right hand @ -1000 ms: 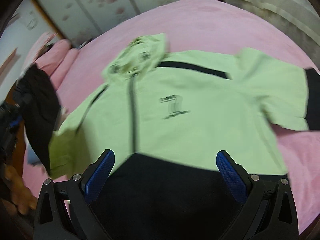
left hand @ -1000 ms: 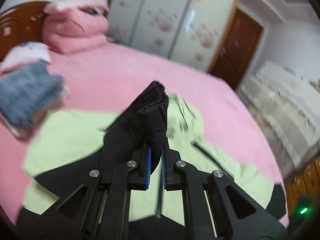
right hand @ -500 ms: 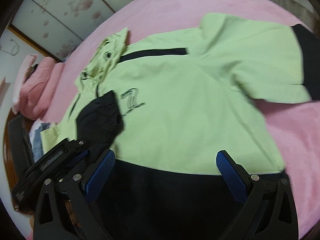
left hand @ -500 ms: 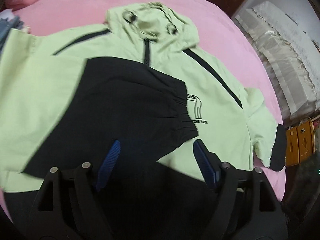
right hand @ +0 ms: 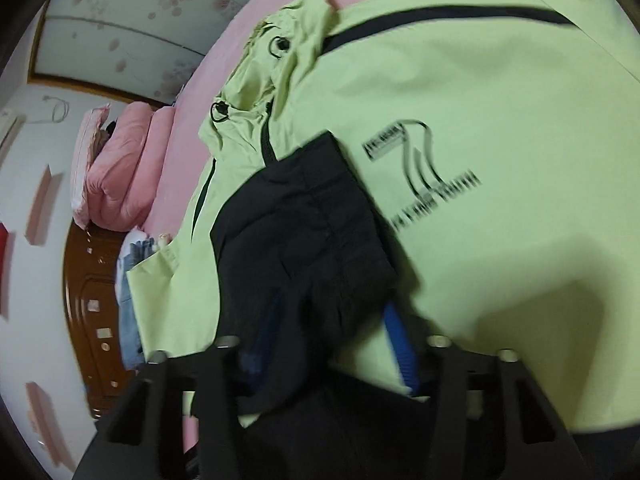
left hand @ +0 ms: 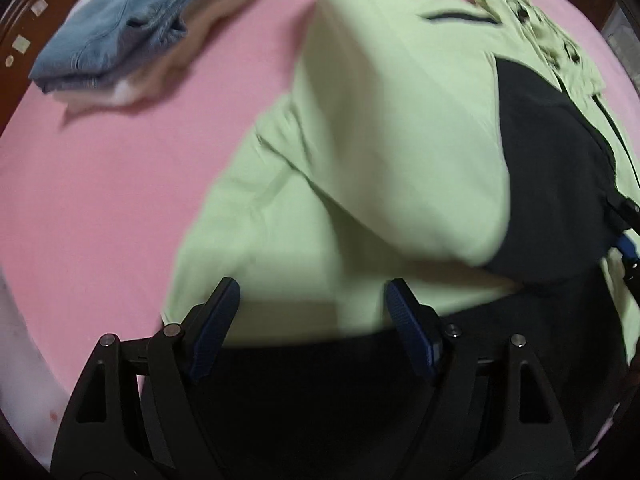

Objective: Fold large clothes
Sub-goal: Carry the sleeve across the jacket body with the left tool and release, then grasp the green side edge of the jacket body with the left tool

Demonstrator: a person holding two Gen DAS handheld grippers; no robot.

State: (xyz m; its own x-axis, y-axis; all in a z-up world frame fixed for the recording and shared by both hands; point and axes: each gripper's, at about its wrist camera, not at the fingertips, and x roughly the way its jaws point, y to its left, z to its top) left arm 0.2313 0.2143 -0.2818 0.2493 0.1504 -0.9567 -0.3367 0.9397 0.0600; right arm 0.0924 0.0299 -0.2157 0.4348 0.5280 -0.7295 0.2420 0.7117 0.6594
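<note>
A light green hooded jacket [left hand: 360, 128] with black hem and cuffs lies face up on the pink bed [left hand: 120, 160]. Its left sleeve is folded across the chest, the black cuff [right hand: 304, 224] resting beside the printed logo [right hand: 424, 176]. My left gripper [left hand: 312, 320] is open and empty, hovering over the jacket's lower left side near the black hem [left hand: 320, 380]. My right gripper [right hand: 332, 344] is open, its blue pads on either side of the folded cuff's lower end. The right gripper also shows at the right edge of the left wrist view [left hand: 628, 240].
A stack of folded clothes with blue jeans on top [left hand: 132, 28] lies on the bed left of the jacket. Pink pillows [right hand: 120, 168] and a wooden headboard [right hand: 92, 304] are at the bed's head. A floral wardrobe [right hand: 140, 32] stands beyond.
My left gripper carried the black-cuffed sleeve over the chest, let it go and swung left over the jacket's side. My right gripper moved in onto the folded cuff.
</note>
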